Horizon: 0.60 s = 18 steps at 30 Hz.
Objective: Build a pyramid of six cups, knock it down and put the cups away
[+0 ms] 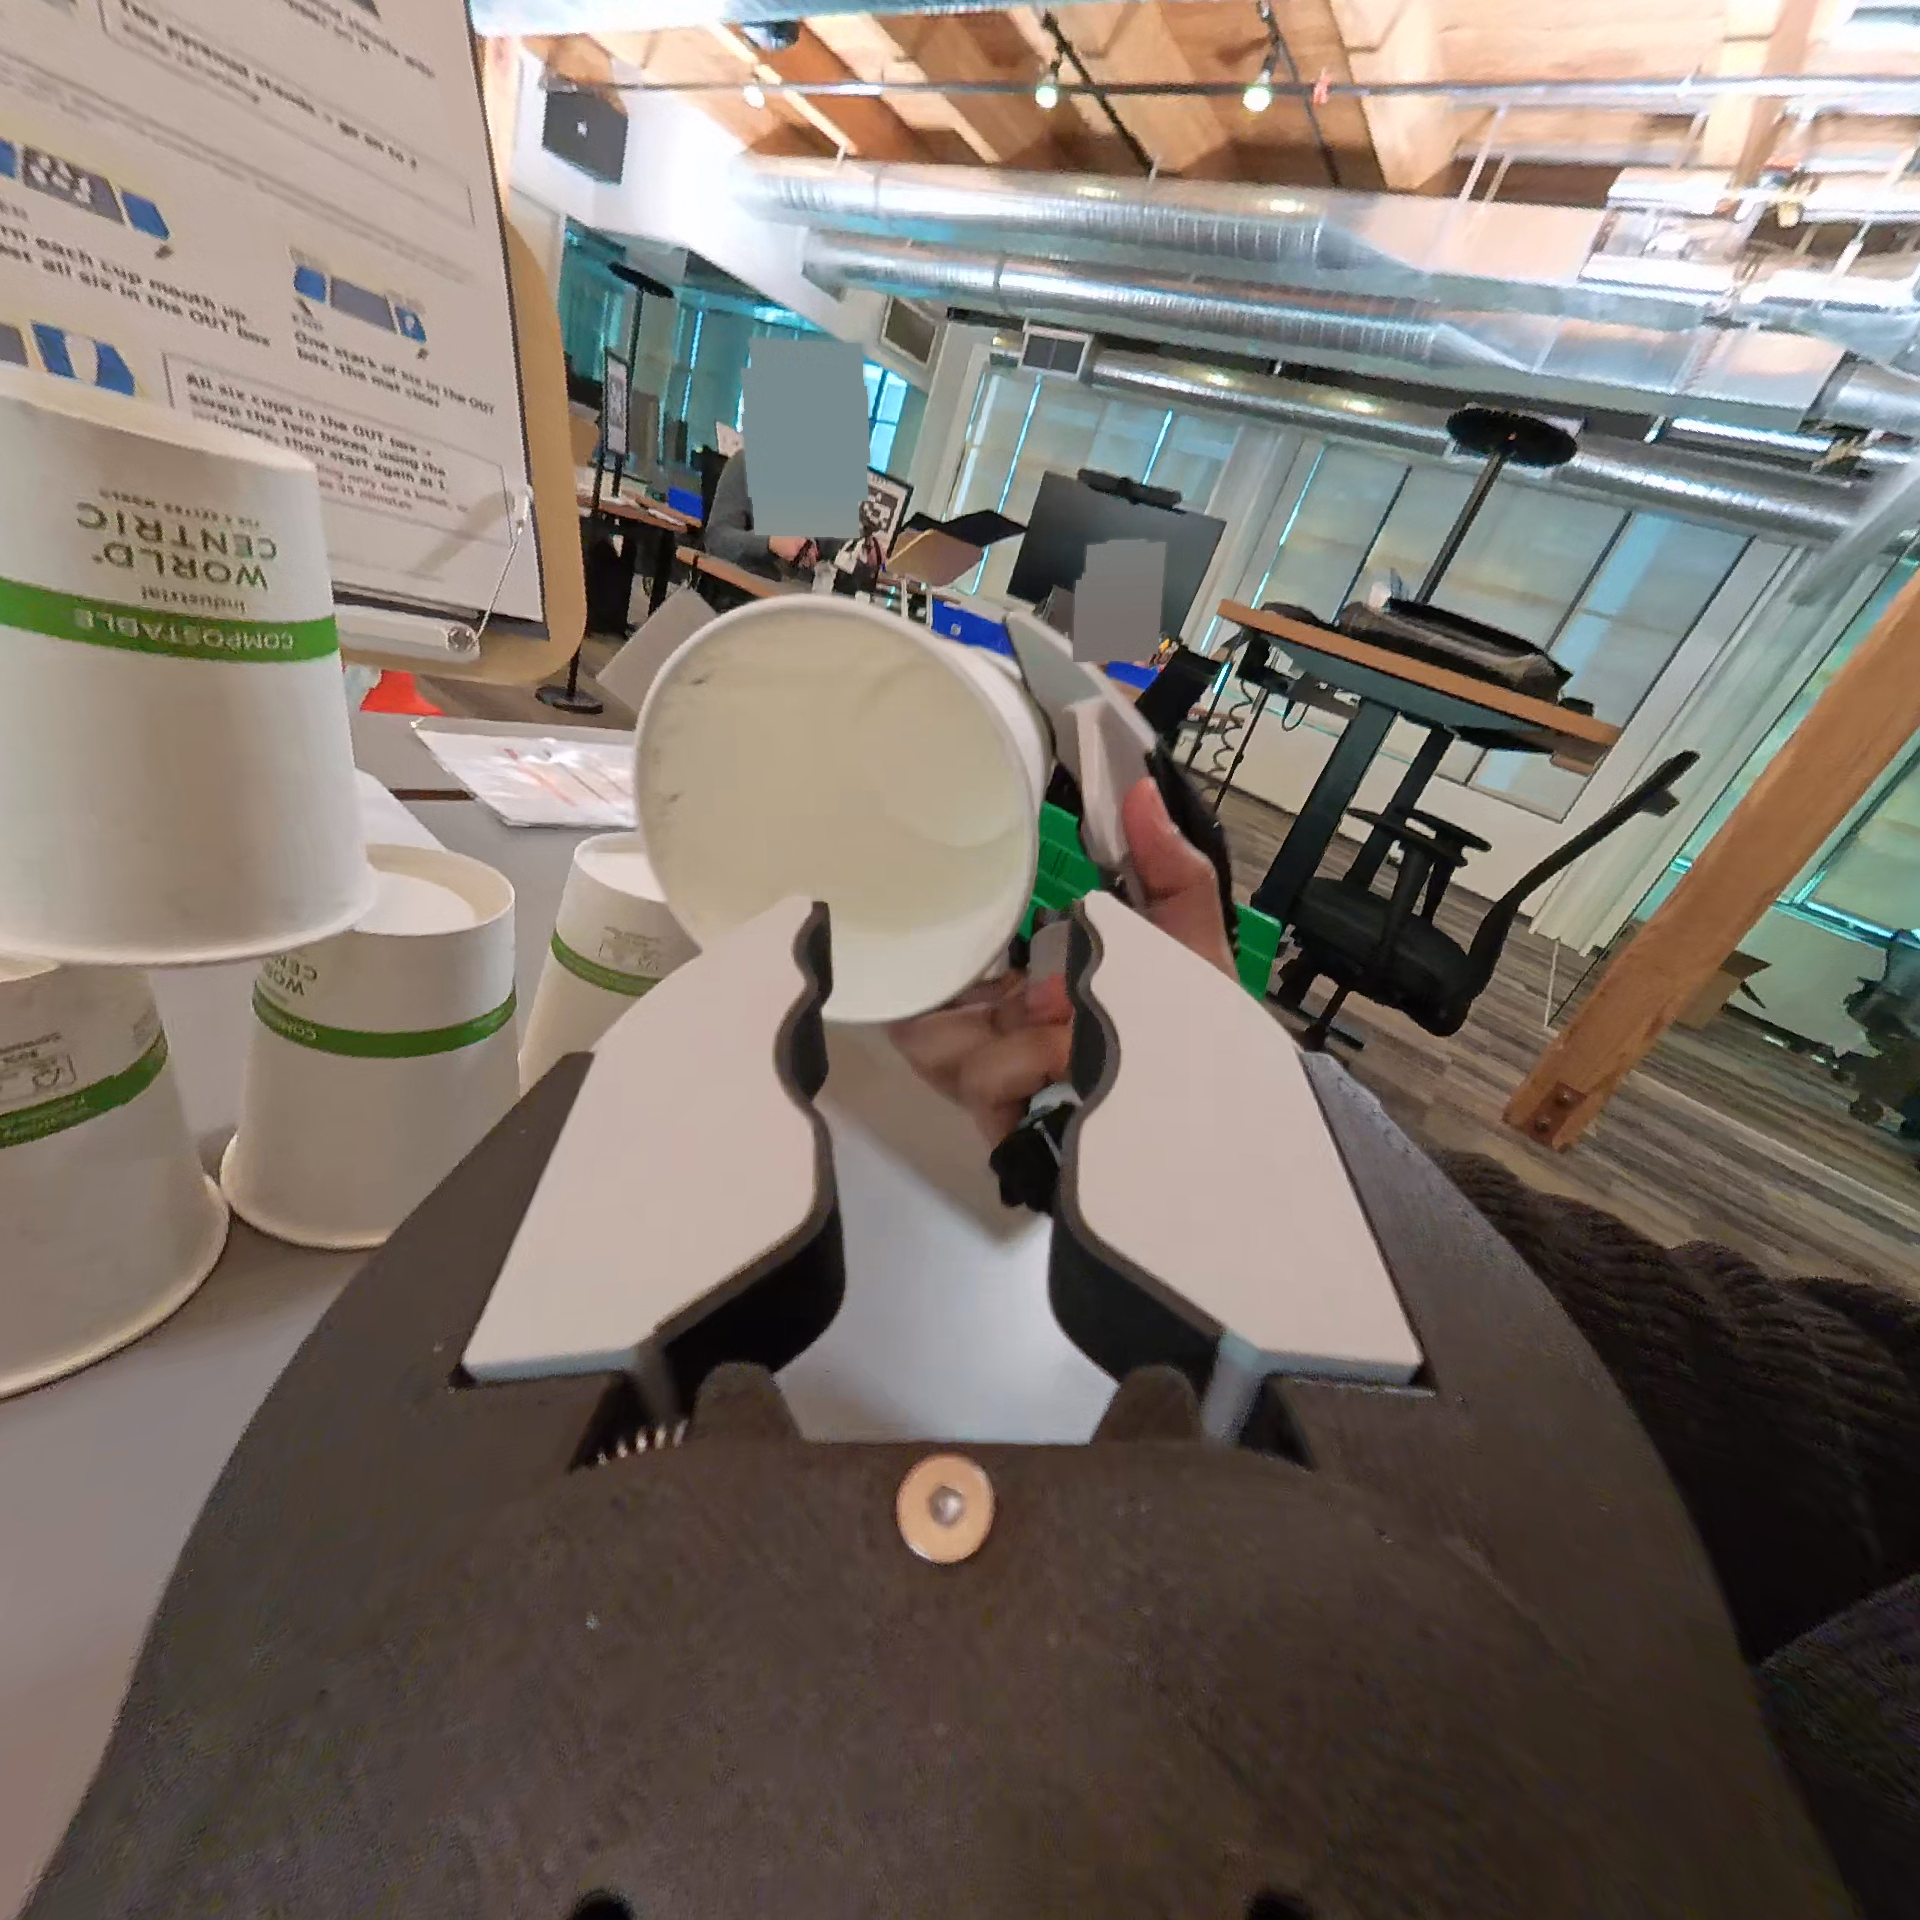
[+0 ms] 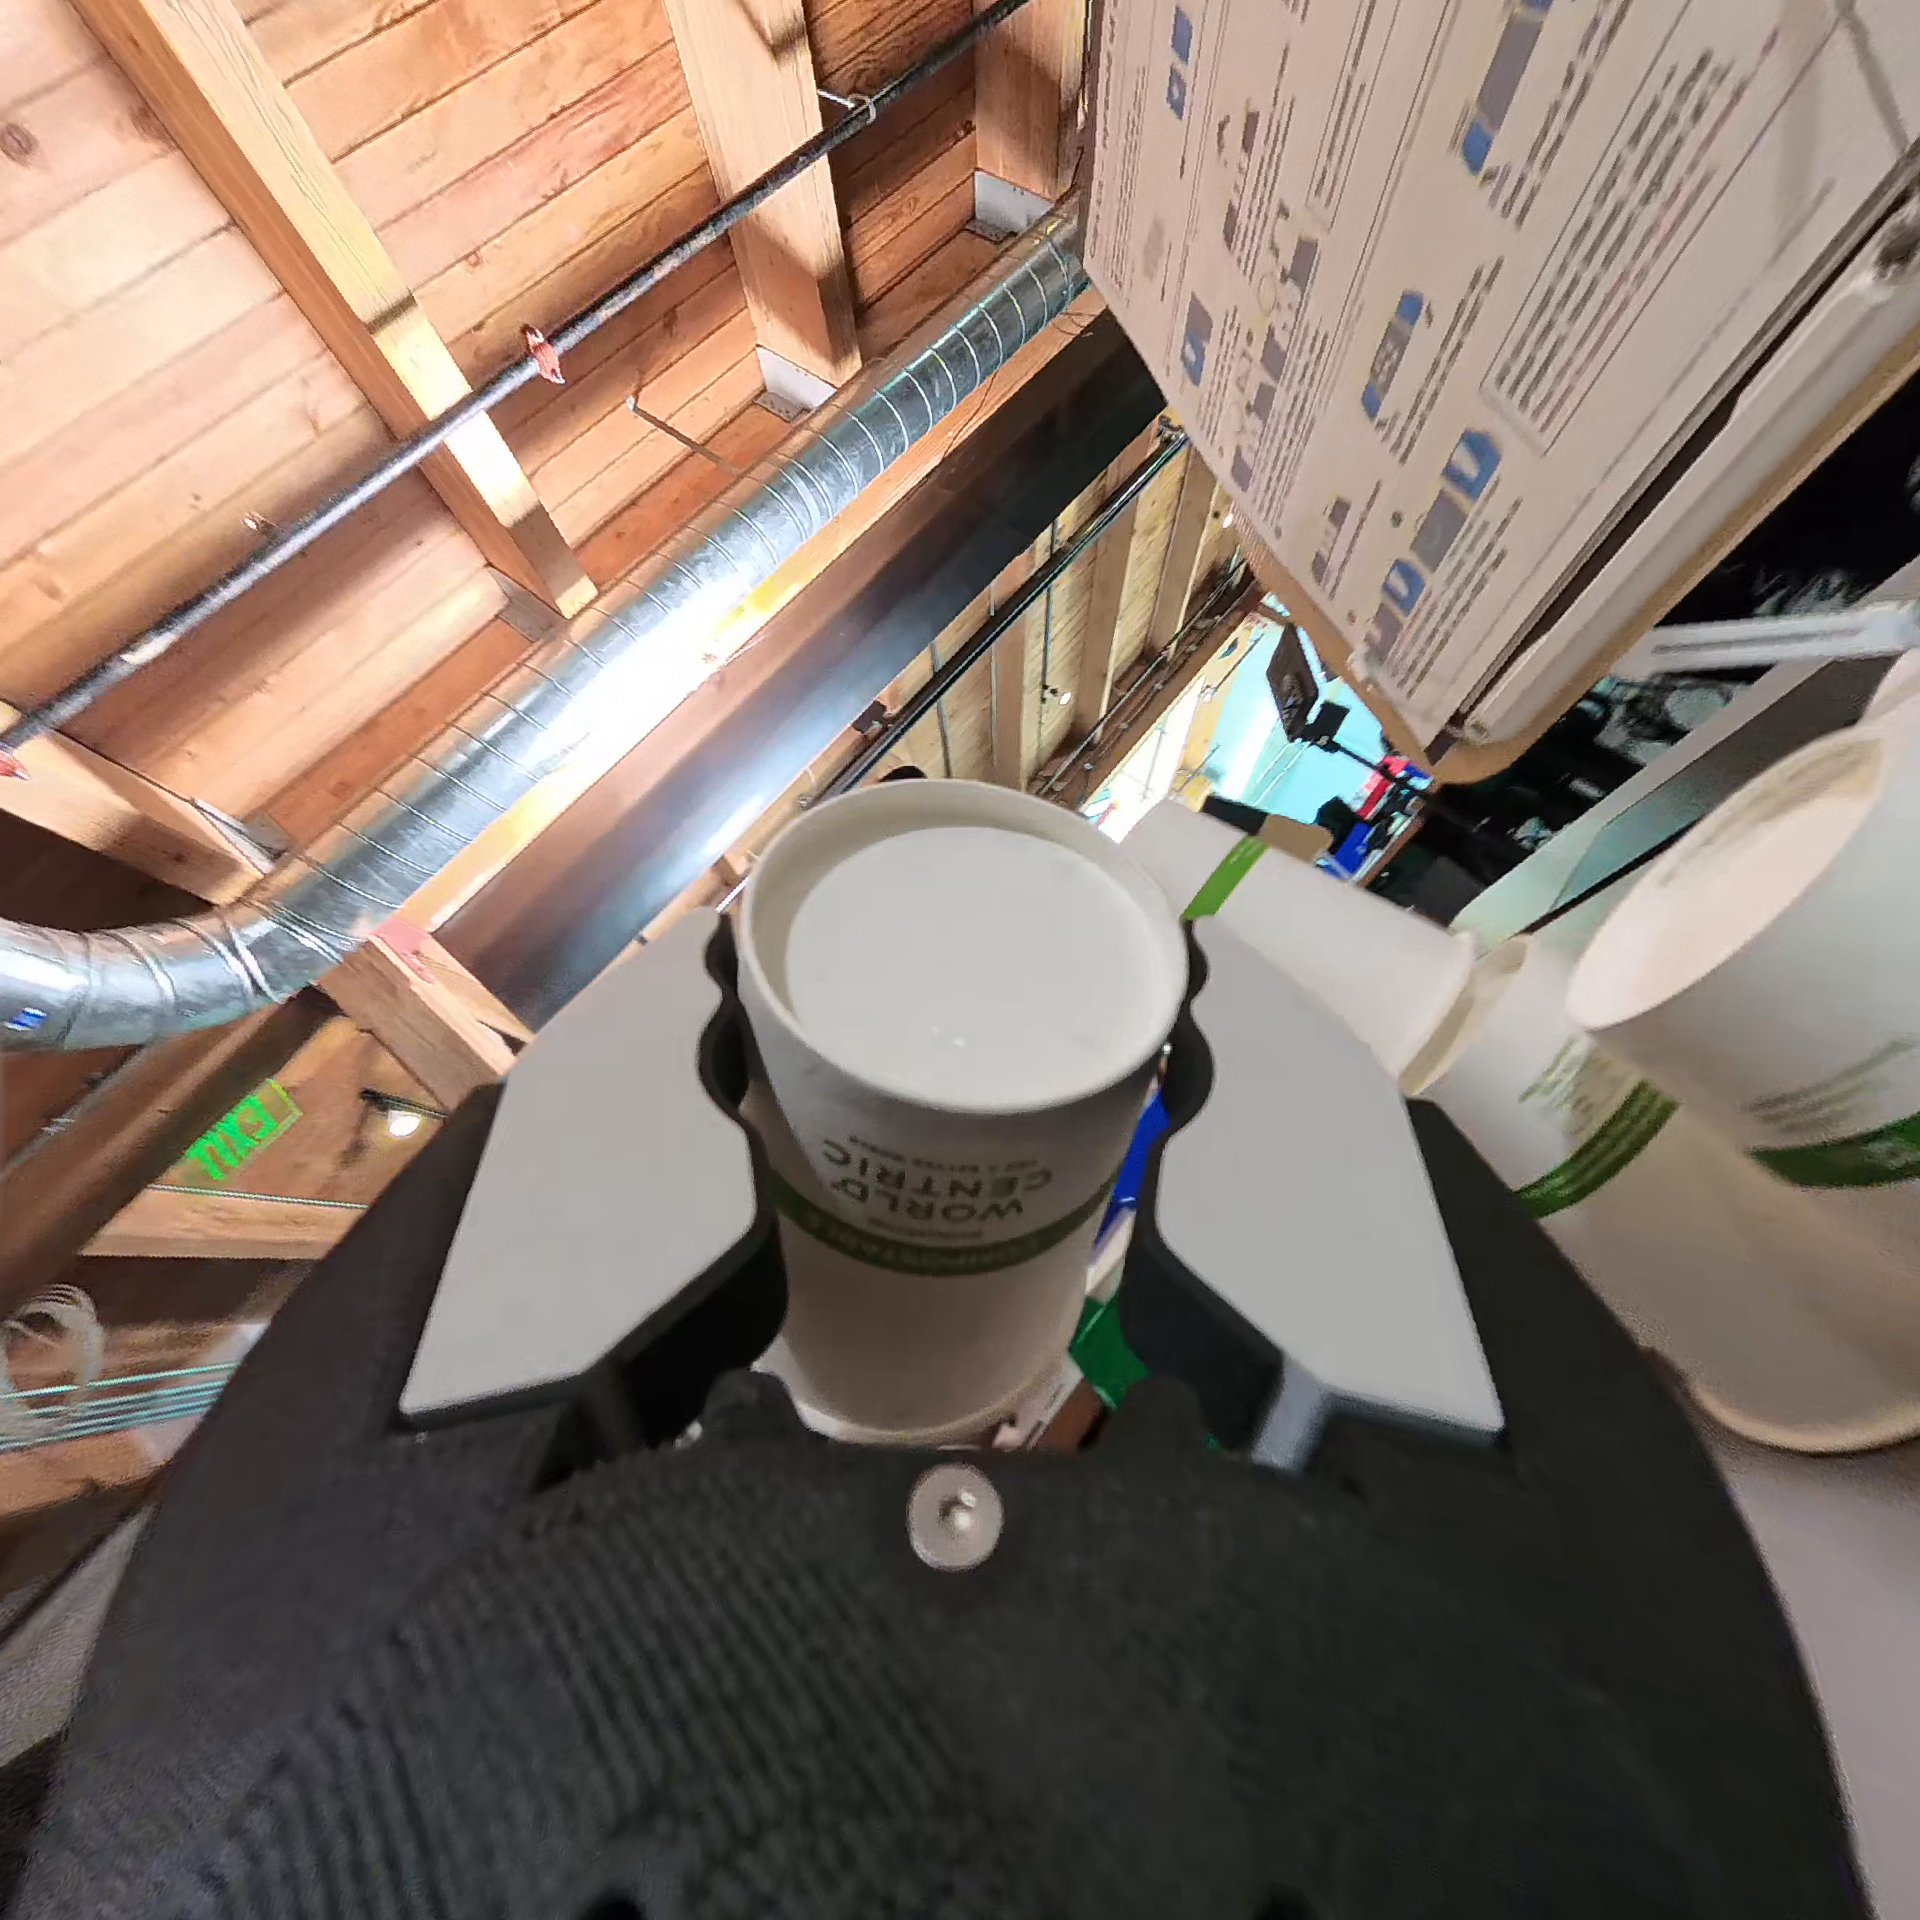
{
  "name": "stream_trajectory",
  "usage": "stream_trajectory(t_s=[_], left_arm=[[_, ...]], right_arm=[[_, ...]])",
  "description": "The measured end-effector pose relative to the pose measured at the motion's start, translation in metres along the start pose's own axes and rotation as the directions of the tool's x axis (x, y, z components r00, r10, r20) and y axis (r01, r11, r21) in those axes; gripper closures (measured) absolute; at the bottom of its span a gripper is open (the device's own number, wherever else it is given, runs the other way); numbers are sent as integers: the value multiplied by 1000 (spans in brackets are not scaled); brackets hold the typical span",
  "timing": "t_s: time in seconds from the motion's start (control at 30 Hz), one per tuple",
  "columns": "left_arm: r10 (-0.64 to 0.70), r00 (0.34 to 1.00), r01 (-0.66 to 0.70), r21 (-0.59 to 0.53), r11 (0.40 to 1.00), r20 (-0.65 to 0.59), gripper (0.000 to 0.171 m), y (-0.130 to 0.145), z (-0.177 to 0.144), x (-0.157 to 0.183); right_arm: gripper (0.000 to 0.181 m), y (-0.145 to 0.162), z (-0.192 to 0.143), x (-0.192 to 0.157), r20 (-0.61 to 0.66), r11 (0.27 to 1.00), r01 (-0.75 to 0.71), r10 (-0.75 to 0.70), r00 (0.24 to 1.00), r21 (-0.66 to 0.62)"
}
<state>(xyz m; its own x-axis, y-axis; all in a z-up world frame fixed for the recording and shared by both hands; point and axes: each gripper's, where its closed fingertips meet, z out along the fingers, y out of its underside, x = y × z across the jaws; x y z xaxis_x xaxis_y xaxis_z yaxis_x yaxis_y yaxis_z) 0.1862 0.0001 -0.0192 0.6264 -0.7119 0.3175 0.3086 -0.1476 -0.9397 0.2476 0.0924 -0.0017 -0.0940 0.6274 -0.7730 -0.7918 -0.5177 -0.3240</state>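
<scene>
My left gripper (image 1: 951, 914) is open and empty over the grey table (image 1: 104, 1558). Just beyond its tips a white paper cup (image 1: 831, 810) hangs in the air, its open mouth facing me. My right gripper is shut on that cup; one of its fingers (image 1: 1070, 707) and a hand (image 1: 1164, 883) show behind it. In the right wrist view my right gripper (image 2: 961, 935) clamps the green-banded cup (image 2: 935, 1195) by its sides, with the recessed base pointing away. Upside-down cups are stacked to my left: one (image 1: 156, 675) rests on top of lower ones (image 1: 384, 1039).
The stacked cups (image 2: 1745, 1039) lie right of my right gripper. A printed instruction board (image 1: 260, 260) stands behind them, also in the right wrist view (image 2: 1455, 312). Papers (image 1: 540, 769) lie on the table. Beyond are a desk (image 1: 1403, 665), an office chair (image 1: 1403, 935), a wooden post (image 1: 1714, 883) and a seated person (image 1: 748, 520).
</scene>
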Motion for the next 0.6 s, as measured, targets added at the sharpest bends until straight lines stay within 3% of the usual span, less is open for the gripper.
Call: stream_trajectory(t_s=[0.17,0.33,0.47,0.6], left_arm=[[11,998,-9,-40,999,62,125,13,1,-21],[25,985,-15,-56,998,169,127,21,-1,-56],[25,970,-3,-90,996,241,127,29,-3,-81],[-27,955,66,-123,990,296,127,39,-6,-102]], right_arm=[[101,-17,-2,2,-58,984,177,-179,982,-28],[101,-28,0,-1,-124,918,383,-394,911,-99],[101,-42,7,-13,-160,825,544,-564,810,-157],[101,-61,26,-33,-174,666,704,-745,643,-248]])
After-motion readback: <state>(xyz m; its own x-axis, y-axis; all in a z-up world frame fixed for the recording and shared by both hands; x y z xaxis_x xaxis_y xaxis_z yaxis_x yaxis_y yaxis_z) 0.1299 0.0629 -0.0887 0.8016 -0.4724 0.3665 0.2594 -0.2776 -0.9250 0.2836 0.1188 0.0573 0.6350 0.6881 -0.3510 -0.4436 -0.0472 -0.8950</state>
